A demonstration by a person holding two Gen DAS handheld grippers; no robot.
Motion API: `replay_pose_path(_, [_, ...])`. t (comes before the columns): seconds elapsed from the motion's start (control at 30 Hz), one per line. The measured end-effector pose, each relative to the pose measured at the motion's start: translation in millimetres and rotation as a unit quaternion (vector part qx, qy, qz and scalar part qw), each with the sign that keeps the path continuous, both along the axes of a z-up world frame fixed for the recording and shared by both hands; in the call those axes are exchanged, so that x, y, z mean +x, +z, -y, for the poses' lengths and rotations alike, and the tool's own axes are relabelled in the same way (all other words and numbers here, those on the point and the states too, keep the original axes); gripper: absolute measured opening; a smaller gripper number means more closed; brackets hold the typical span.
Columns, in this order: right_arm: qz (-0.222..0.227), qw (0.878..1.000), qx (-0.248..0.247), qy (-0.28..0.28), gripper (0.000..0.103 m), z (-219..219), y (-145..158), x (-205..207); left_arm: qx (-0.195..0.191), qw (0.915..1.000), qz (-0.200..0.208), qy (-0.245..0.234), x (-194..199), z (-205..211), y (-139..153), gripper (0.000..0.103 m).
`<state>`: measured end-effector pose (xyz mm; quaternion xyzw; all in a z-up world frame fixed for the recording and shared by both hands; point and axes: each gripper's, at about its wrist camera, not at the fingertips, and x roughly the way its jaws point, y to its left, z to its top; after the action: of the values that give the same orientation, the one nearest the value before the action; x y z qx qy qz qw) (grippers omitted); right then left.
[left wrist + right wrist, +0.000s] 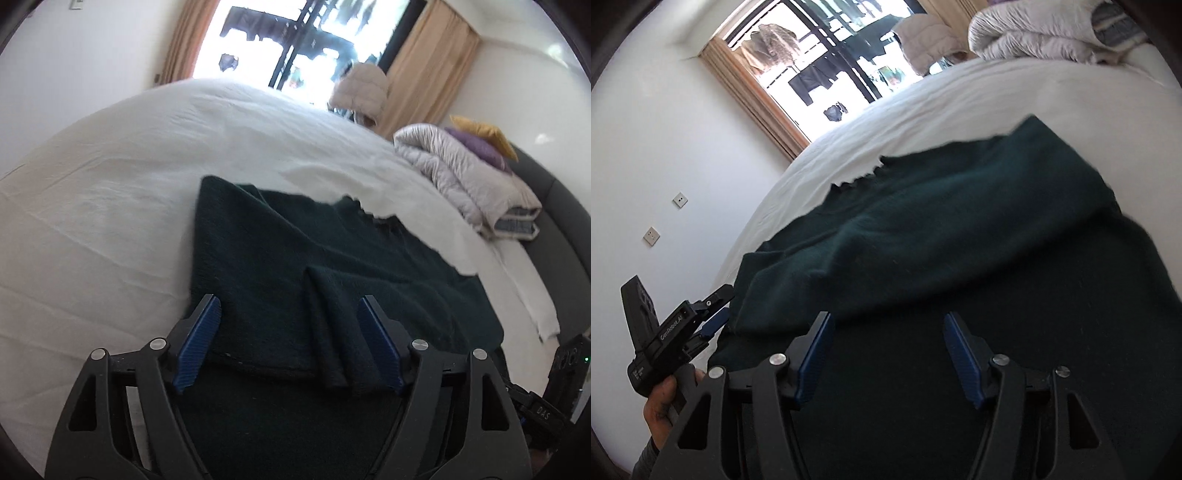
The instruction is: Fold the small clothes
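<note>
A dark green knitted garment (317, 258) lies spread on the white bed (110, 192), with a folded layer on top and a frayed far edge. My left gripper (290, 306) is open, its blue pads on either side of the garment's near edge and a raised fold. In the right wrist view the same garment (960, 229) fills the middle. My right gripper (888, 321) is open just above the cloth, holding nothing. The left gripper (716, 317) also shows there at the garment's left corner, held by a hand.
A folded pale quilt (469, 177) with purple and yellow cushions (480, 144) sits at the bed's far right by a dark headboard (565, 229). A window with tan curtains (424, 74) lies beyond the bed. The quilt (1034, 33) appears top right in the right wrist view.
</note>
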<state>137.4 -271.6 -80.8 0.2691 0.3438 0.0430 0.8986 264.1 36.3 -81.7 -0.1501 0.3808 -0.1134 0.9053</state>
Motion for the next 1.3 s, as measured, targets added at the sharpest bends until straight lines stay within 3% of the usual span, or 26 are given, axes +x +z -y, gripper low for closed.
replay_pose_path(0.13, [0.019, 1.0, 0.019, 0.007, 0.056, 5, -4, -3, 0.019, 0.999, -0.04, -0.012, 18, 13, -3, 0.074])
replay_pose_path(0.2, [0.024, 0.999, 0.024, 0.008, 0.056, 5, -5, -3, 0.033, 0.9978, -0.055, -0.019, 25, 19, 0, 0.043])
replay_pose_path(0.27, [0.028, 0.999, 0.029, 0.009, 0.056, 6, -7, -3, 0.042, 0.9962, -0.068, -0.034, 34, 25, 3, 0.025])
replay_pose_path(0.47, [0.036, 0.998, 0.049, 0.008, 0.053, 11, -11, -3, 0.081, 0.9914, -0.071, -0.074, 35, 48, 19, 0.008])
replay_pose_path(0.7, [0.039, 0.998, 0.056, 0.006, 0.051, 13, -15, -4, 0.066, 0.9965, -0.022, -0.046, 35, 37, 45, 0.006])
replay_pose_path(0.77, [0.039, 0.998, 0.056, 0.007, 0.051, 13, -15, -3, 0.082, 0.9959, -0.005, -0.04, 36, 36, 53, 0.006])
replay_pose_path(0.9, [0.039, 0.998, 0.056, 0.007, 0.051, 14, -15, -2, 0.093, 0.9952, -0.01, -0.026, 44, 29, 37, 0.006])
replay_pose_path(0.97, [0.037, 0.998, 0.057, 0.008, 0.051, 14, -15, -1, 0.094, 0.9941, -0.046, -0.027, 52, 23, 10, 0.007])
replay_pose_path(1.0, [0.036, 0.998, 0.058, 0.008, 0.052, 16, -14, -3, 0.089, 0.9947, -0.043, -0.028, 50, 20, 1, 0.008])
replay_pose_path(1.03, [0.033, 0.998, 0.06, 0.008, 0.052, 18, -11, -5, 0.085, 0.9957, -0.023, -0.025, 43, 18, 1, 0.009])
replay_pose_path(1.13, [0.049, 0.997, 0.067, -0.006, 0.052, 25, 4, -8, 0.078, 0.9967, -0.013, -0.019, 35, 13, 5, 0.01])
replay_pose_path(1.23, [0.065, 0.997, 0.044, -0.014, 0.053, 34, 26, 1, 0.049, 0.9987, 0.0, -0.014, 27, 2, 7, 0.012])
replay_pose_path(1.3, [0.048, 0.999, 0.023, -0.004, 0.055, 38, 31, 19, 0.026, 0.9996, 0.006, -0.007, 21, -5, 9, 0.012])
